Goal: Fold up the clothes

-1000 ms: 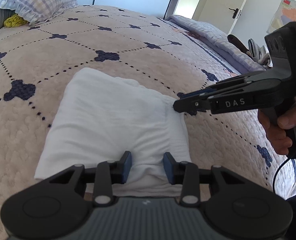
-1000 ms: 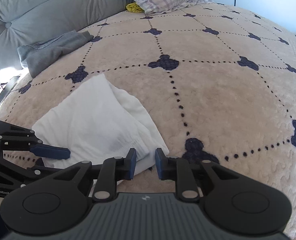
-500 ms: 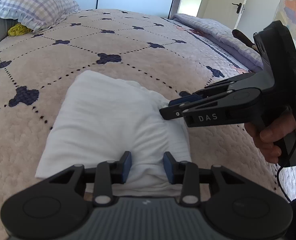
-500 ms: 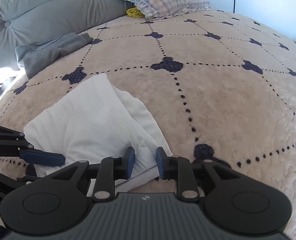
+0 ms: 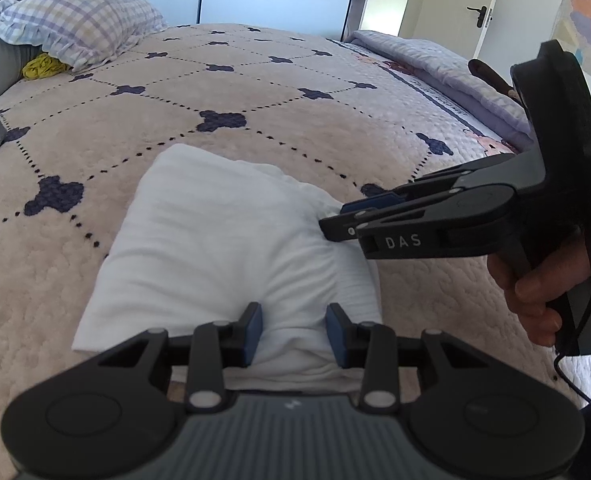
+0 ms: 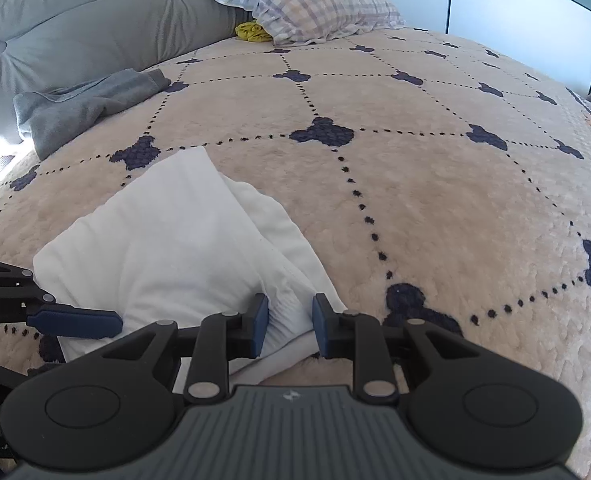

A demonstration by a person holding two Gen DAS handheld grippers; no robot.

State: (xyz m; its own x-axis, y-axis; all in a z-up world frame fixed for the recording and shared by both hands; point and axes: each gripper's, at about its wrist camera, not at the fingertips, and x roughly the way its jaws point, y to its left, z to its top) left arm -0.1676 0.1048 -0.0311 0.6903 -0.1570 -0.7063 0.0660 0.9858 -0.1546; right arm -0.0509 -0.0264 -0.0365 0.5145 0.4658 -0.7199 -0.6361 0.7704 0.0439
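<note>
A white folded garment (image 5: pixel 223 240) (image 6: pixel 167 248) lies on the beige quilted bed (image 5: pixel 295 132). My left gripper (image 5: pixel 294 330) sits at the garment's near edge, shut on a raised ridge of white cloth bunched between its blue pads. In the right wrist view one left fingertip pad (image 6: pixel 75 322) rests on the garment's left corner. My right gripper (image 6: pixel 290 322) is low over the garment's right edge, with a fold of cloth lying between its parted pads. The left wrist view shows the right gripper (image 5: pixel 335 220) from the side, tips touching the puckered edge, held by a hand (image 5: pixel 535 292).
A checked pillow (image 6: pixel 303 0) and a yellow cloth (image 6: pixel 253 32) lie by the grey headboard (image 6: pixel 75 20). A grey garment (image 6: pixel 83 108) is crumpled at the bed's left. A lilac folded quilt (image 5: pixel 435 64) runs along the far right edge, with a door behind it.
My right gripper has come down and in over the garment's right edge, so a fold of cloth now lies between its fingers. The left gripper keeps its hold in place.
</note>
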